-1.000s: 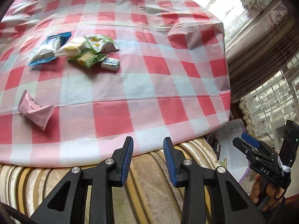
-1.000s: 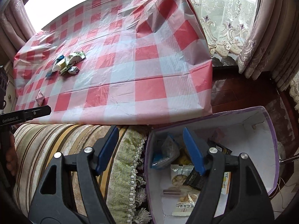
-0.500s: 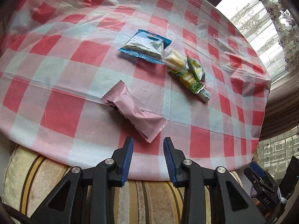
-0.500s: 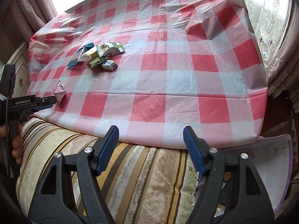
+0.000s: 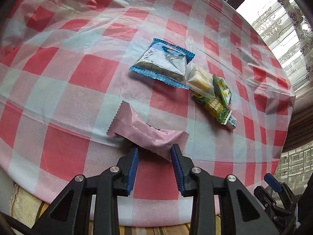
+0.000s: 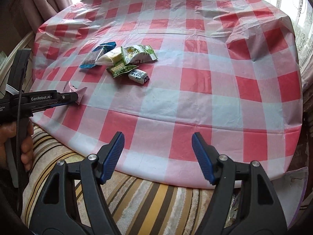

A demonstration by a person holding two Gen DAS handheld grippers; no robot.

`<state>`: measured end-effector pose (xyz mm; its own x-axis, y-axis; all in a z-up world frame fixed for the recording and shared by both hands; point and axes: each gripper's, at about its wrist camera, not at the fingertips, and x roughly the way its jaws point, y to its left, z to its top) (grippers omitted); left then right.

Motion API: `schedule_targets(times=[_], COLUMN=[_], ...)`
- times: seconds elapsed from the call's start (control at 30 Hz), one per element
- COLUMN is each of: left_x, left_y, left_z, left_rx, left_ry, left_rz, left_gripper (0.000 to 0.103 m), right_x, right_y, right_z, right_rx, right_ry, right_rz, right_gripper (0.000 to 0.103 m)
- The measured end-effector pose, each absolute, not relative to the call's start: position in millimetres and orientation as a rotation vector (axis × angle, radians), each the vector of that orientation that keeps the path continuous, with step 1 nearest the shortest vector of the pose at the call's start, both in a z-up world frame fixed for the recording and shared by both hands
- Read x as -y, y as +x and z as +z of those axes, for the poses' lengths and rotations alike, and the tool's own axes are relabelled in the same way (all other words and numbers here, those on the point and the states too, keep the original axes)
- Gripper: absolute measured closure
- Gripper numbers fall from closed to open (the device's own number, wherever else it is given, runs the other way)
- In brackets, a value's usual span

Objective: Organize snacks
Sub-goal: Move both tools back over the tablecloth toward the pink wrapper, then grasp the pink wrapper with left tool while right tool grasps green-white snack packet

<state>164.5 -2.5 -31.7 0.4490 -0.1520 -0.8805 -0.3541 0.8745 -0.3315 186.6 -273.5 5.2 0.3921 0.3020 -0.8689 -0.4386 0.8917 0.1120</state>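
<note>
A pink snack packet [image 5: 144, 131] lies on the red-and-white checked tablecloth [image 5: 78, 72]. My left gripper [image 5: 154, 154] is open, its jaws on either side of the packet's near edge. Beyond it lie a blue packet [image 5: 162, 62], a pale yellow one [image 5: 199, 76], green packets [image 5: 217, 103] and a small white candy [image 5: 231, 121]. In the right wrist view the pile [image 6: 121, 60] sits left of centre, and the pink packet [image 6: 78, 92] shows at the left gripper's tip [image 6: 75, 98]. My right gripper [image 6: 157, 152] is open and empty over the table's near edge.
A striped cushion [image 6: 137, 201] lies below the table's near edge. A purple-rimmed box corner [image 6: 297, 178] shows at the lower right. Curtains [image 6: 49, 2] and windows stand behind the table. The right gripper [image 5: 273, 192] shows at the left wrist view's lower right.
My left gripper has moved forward to the pink packet, which now sits between its open jaws. My right gripper has swung left from the box toward the table, still open.
</note>
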Motion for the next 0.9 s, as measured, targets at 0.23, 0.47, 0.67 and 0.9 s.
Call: schedule_targets(times=[0.23, 0.47, 0.67, 0.9], left_x=[1, -4, -13, -3], left_y=[179, 190, 204, 215], left_z=[-34, -34, -35, -36], left_rx=[-1.078, -1.038, -1.019, -1.005], left_ry=[-0.526, -0.558, -0.578, -0.380], left_rz=[0.113, 0.087, 0.092, 0.137], left_gripper=[0.067, 0.047, 0.046, 0.073], right_x=[251, 230, 217, 191], right_y=[210, 238, 271, 299], right_z=[1, 5, 5, -4], right_rx=[-1.072, -1.047, -1.056, -1.077], right_ry=[-0.122, -0.084, 0.026, 0.052], right_rz=[0.480, 0.472, 0.427, 0.393], right_gripper=[0.029, 0.029, 0.029, 0.029])
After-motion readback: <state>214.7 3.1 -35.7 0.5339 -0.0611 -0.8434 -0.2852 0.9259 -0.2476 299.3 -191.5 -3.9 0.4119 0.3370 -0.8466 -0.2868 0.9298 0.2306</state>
